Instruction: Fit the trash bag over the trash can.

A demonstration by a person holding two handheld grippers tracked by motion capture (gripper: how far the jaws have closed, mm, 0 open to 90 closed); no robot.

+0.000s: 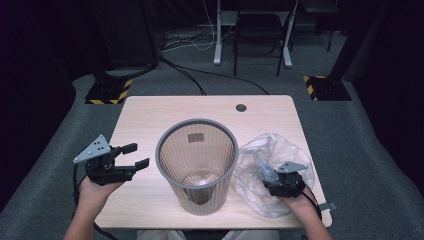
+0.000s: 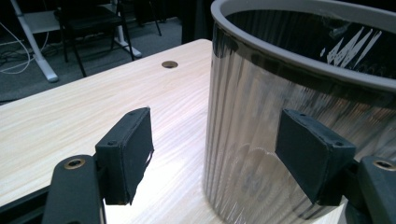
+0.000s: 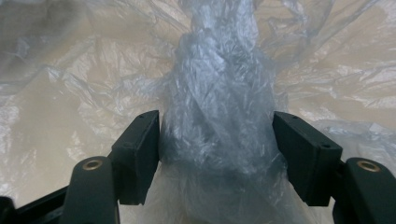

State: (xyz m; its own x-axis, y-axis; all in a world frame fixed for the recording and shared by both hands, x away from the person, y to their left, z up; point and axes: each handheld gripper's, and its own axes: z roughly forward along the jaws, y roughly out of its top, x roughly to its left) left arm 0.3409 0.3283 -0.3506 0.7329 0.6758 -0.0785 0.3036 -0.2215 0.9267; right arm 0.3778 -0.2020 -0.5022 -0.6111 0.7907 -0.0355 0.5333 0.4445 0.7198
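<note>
Clear plastic, crumpled and glossy, is what you are after: the bag [image 1: 272, 167] lies heaped on the desk near its right edge, just beside the bin and toward the near right corner. In the right gripper view a gathered ridge of the film [image 3: 217, 93] rises between your jaws, which stand wide on either side of it; the pads flank the fold and may brush it, but they do not pinch it, so the bag is not held. You have set your right gripper [image 1: 280, 184] low on the near side of the heap, probably because a bunched fold gives a firmer bite than a flat sheet would. The ribbed grey bin [image 1: 196, 165] stands upright at the middle of the desk, nearer the front edge, its mouth open and nothing showing inside but its own floor, which suggests the bag is meant to line it. Your left gripper [image 1: 135, 155] hangs level off the bin's left side, jaws apart and empty; in the left gripper view the far pad [image 2: 310, 156] sits just before the ribbed wall, so you look ready to steady the bin. The wooden desk [image 1: 150, 112] carries nothing else.
</note>
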